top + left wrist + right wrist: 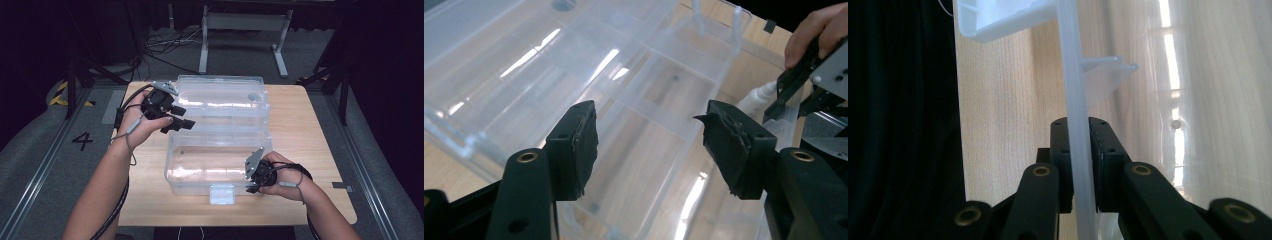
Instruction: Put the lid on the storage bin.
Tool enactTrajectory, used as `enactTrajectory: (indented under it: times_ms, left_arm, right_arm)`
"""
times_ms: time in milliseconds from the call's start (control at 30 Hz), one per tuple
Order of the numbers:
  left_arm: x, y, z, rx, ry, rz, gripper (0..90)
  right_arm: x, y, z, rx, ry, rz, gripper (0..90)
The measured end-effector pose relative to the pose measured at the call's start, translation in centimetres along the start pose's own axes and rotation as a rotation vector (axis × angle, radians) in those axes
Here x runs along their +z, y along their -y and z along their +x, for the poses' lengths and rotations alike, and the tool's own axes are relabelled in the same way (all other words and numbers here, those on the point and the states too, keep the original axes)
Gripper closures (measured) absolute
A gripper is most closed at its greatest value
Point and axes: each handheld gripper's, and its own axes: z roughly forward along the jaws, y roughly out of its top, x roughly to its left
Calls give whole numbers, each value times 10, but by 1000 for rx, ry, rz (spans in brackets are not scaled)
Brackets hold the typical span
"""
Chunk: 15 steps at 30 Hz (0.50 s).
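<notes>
Clearly, the work in hand centres on the clear plastic box (200,170), which sits open in the middle of the wooden table (300,125) with its long axis running across the table, left to right in the high view. Its lid (220,97) lies folded back on the far side, and a white latch (222,194) sits on the near front wall. The right gripper (257,175) is pinched tight on the thin right end wall of the box; in the right gripper view the translucent wall (1079,150) stands upright between the pressed-together pads, so that hand seems to be steadying the box. The left gripper (175,117) hovers above the lid's left end with its jaws spread wide and nothing between them; the left gripper view looks down past both pads (579,145) into the box compartments. What matters next is likely that the lid lies directly below and beyond the left gripper, making the left hand the nearer one for swinging it closed toward the person.
</notes>
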Motion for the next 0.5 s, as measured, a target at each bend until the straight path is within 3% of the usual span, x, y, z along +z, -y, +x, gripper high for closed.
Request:
enactTrajectory:
  times_ms: [100, 500]
  left_arm:
    - [5, -10, 0, 11, 8, -3, 388]
    - [25, -39, 5, 54, 15, 13, 372]
  right_arm:
    - [0, 0, 0, 14, 0, 22, 856]
    - [2, 1, -1, 19, -1, 12, 857]
